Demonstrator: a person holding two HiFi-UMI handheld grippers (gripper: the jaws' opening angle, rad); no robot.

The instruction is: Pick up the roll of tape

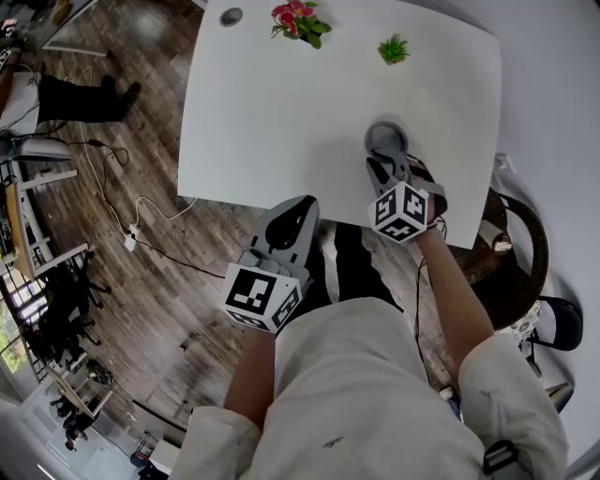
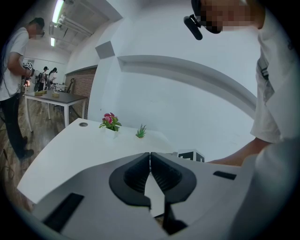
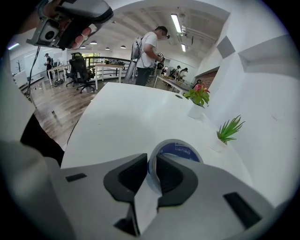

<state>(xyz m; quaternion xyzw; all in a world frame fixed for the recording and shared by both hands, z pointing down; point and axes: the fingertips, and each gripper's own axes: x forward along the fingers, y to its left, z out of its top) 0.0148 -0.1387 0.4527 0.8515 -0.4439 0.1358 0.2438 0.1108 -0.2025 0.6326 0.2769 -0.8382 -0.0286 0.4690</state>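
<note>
The brown wooden plank floor spreads out to the left, with cables lying across it. On it stands the white rectangular table, which fills the far middle of the head view. At the near edge of that view is the person in a white shirt, with both bare forearms reaching toward the table.

The left gripper, grey with black pads, hangs just off the table's near edge and above the floor. Its jaws are pressed together with nothing between them, as the left gripper view shows.

The right gripper reaches over the table's near right part and points steeply down. In the right gripper view its jaws pinch the wall of the grey roll of tape with a blue inner core. One pad is on the outside of the ring and the other is inside it. The roll sits at the table's near right, well apart from both plants.

At the far edge stand a small pink-flowered plant in a white pot and, to its right, a smaller green spiky plant. A round grey cable grommet lies left of the flowers.
</note>
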